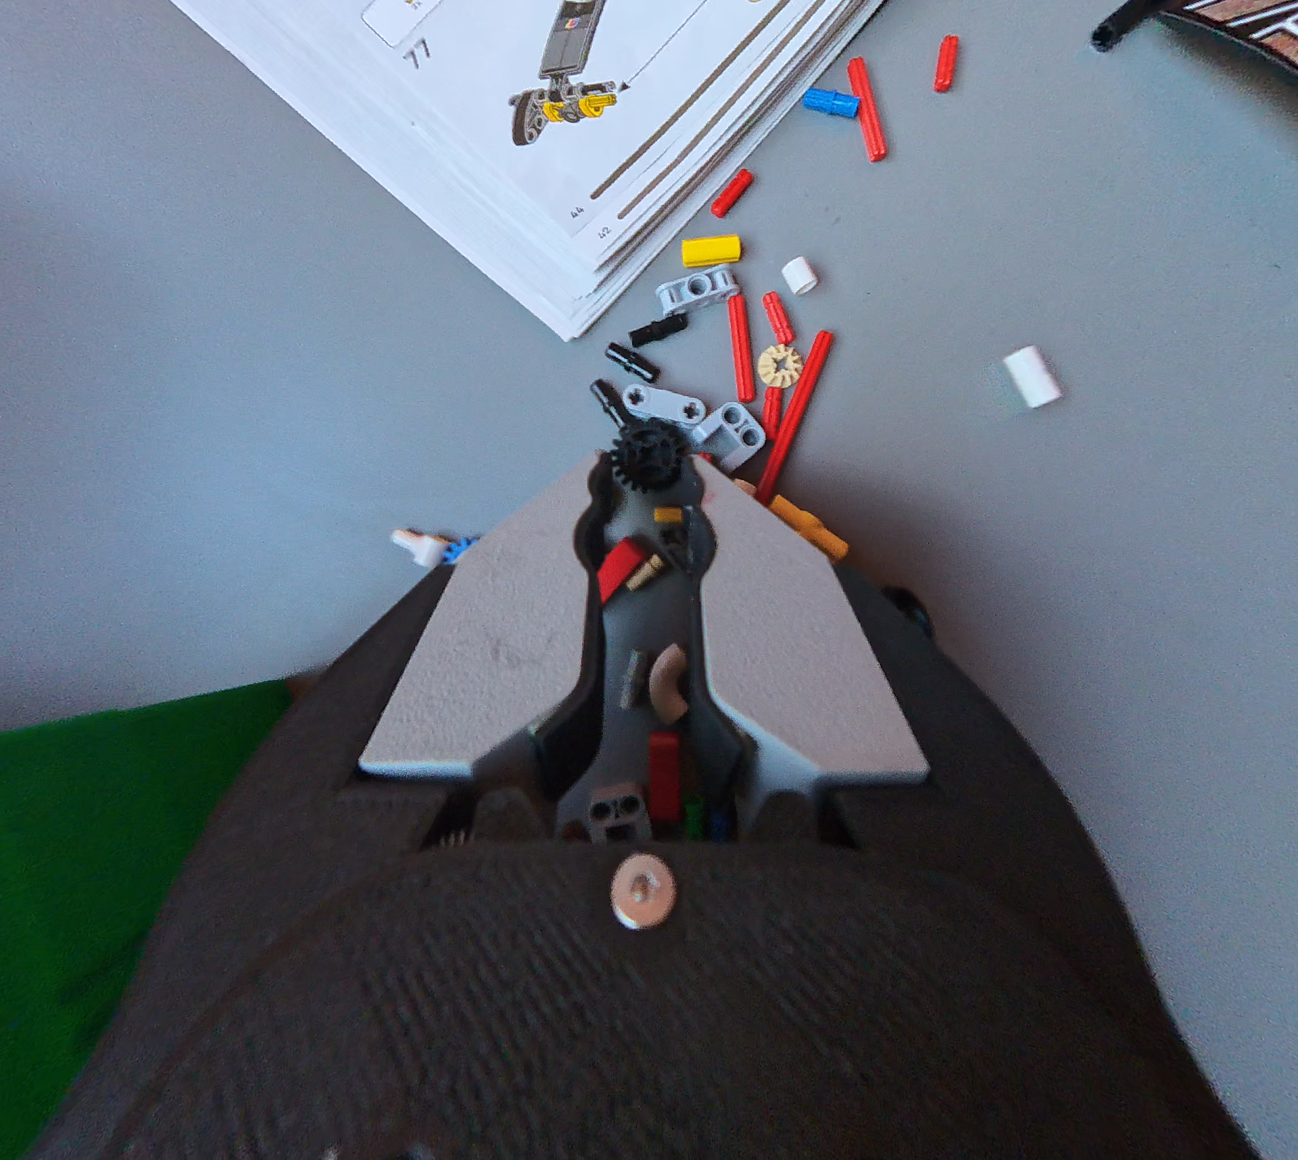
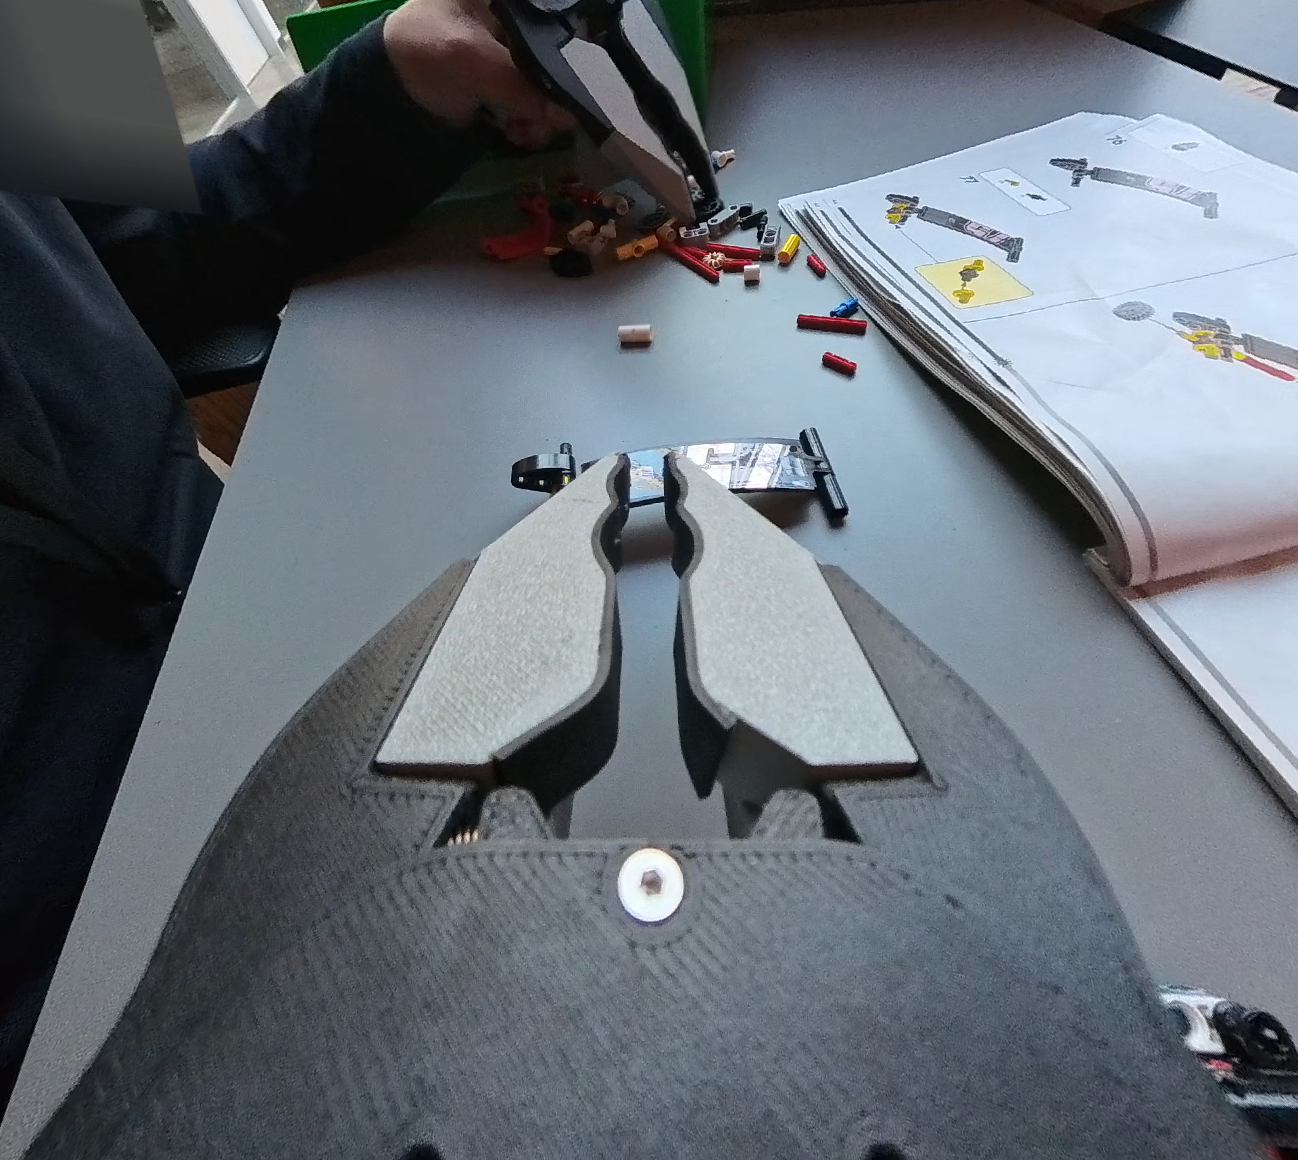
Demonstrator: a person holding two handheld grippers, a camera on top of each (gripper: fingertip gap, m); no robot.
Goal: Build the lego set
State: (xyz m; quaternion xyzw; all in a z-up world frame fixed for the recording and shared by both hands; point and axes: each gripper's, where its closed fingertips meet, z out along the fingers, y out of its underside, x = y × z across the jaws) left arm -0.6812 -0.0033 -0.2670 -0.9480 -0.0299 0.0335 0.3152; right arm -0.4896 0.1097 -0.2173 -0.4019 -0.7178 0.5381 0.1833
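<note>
Both grippers at toy building parts on a grey table (image 2: 435,396).

Nearest, the right gripper (image 2: 643,480) lies low and nearly level, its fingers pinched on the edges of a curved black panel assembly (image 2: 744,466) with a glossy printed sticker; it looks light, stiff and slippery, best held across its bare edges. At 12 o'clock, far off, the left gripper (image 1: 650,459) tips steeply down into the loose parts, its tips closed around a small black gear (image 1: 643,448), hard, light, toothed enough to resist slipping. Red axles (image 1: 797,410) lie at 1 o'clock, an open instruction booklet (image 1: 492,73) beyond.
</note>
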